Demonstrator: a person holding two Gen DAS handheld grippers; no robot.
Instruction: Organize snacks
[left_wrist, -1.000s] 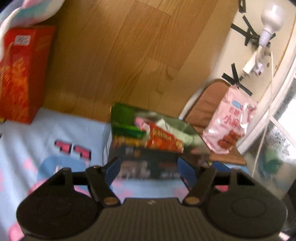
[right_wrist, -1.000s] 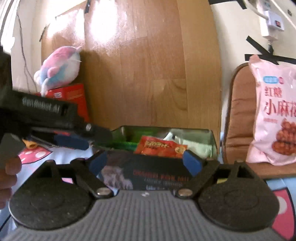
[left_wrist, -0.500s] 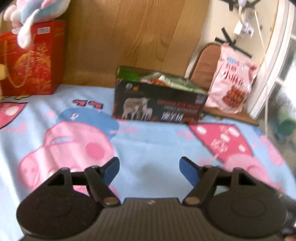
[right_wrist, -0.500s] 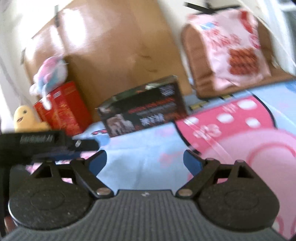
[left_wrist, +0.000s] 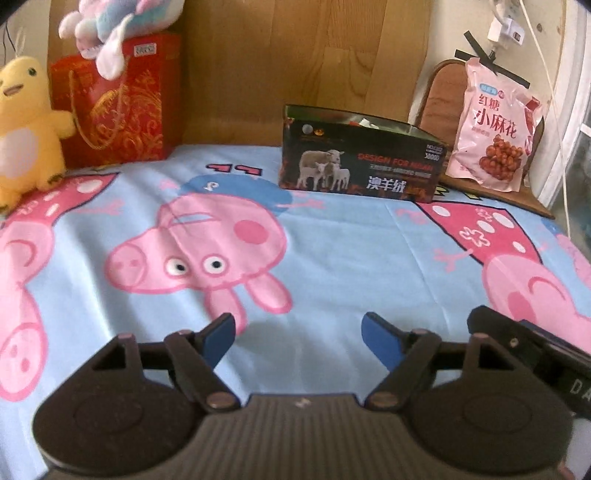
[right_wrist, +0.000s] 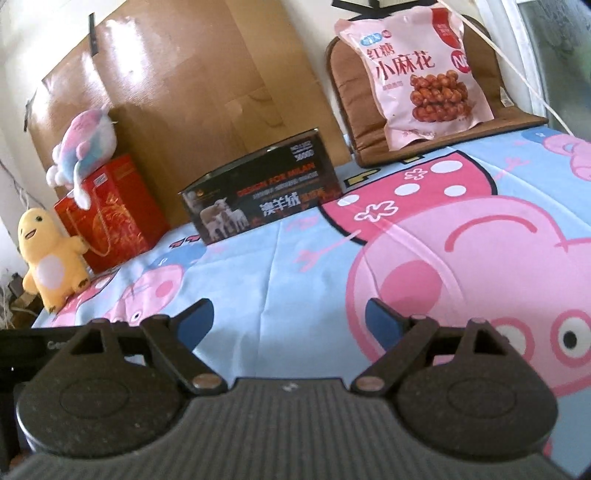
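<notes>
A black box with a sheep picture (left_wrist: 362, 162) stands at the far side of the cartoon-pig cloth (left_wrist: 332, 258); a bit of white packet shows over its rim. It also shows in the right wrist view (right_wrist: 262, 199). A pink snack bag (left_wrist: 495, 125) leans on a brown cushion at the right, also seen in the right wrist view (right_wrist: 421, 70). My left gripper (left_wrist: 298, 334) is open and empty, low over the cloth, far back from the box. My right gripper (right_wrist: 290, 317) is open and empty, also near the front.
A red gift bag (left_wrist: 114, 114) with a pastel plush toy (left_wrist: 118, 22) on top stands at the back left, beside a yellow plush toy (left_wrist: 22, 122). A wooden board (left_wrist: 295, 66) backs the bed. Cables and a plug (left_wrist: 506, 29) hang at the right wall.
Both grippers have pulled back from over the box to the near side of the cloth. Both stayed open and empty.
</notes>
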